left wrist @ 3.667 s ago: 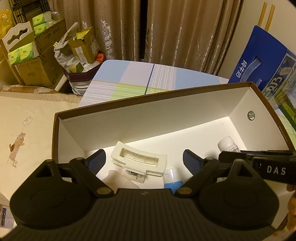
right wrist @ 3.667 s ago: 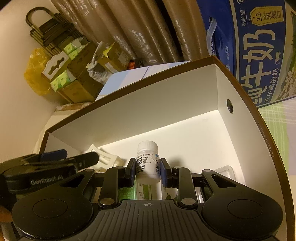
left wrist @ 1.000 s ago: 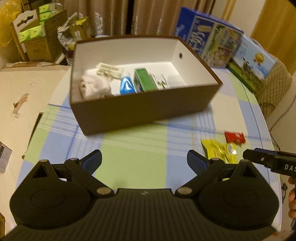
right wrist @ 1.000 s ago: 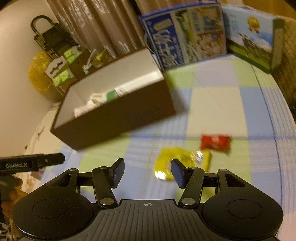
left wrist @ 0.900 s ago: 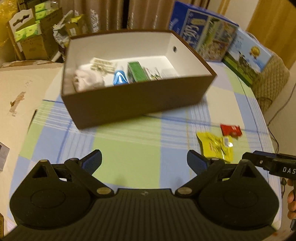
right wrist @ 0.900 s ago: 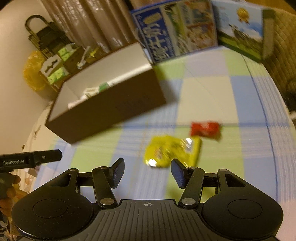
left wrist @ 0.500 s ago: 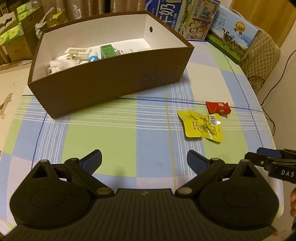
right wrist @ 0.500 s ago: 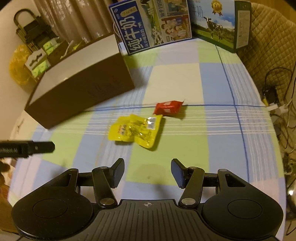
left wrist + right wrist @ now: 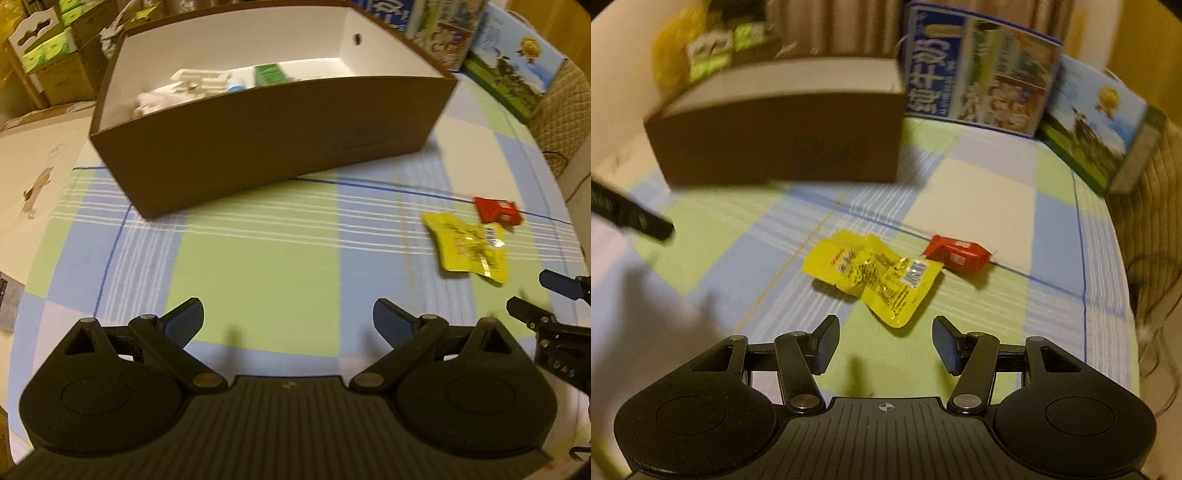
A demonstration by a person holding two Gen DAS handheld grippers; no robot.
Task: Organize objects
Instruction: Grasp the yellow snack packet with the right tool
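Two low wrist views across the table [image 9: 258, 258] — shared brown box [image 9: 280, 147], yellow packet [image 9: 871, 273].

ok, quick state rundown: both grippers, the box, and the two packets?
left gripper: open, empty, over the tablecloth
right gripper: open, empty, just short of the yellow packet
brown box: open-topped, items inside
yellow packet: crumpled, lying on the table
red packet: lying just beside the yellow one

Both hand-held grippers [image 9: 288, 321] [image 9: 884, 341] agape, empty.
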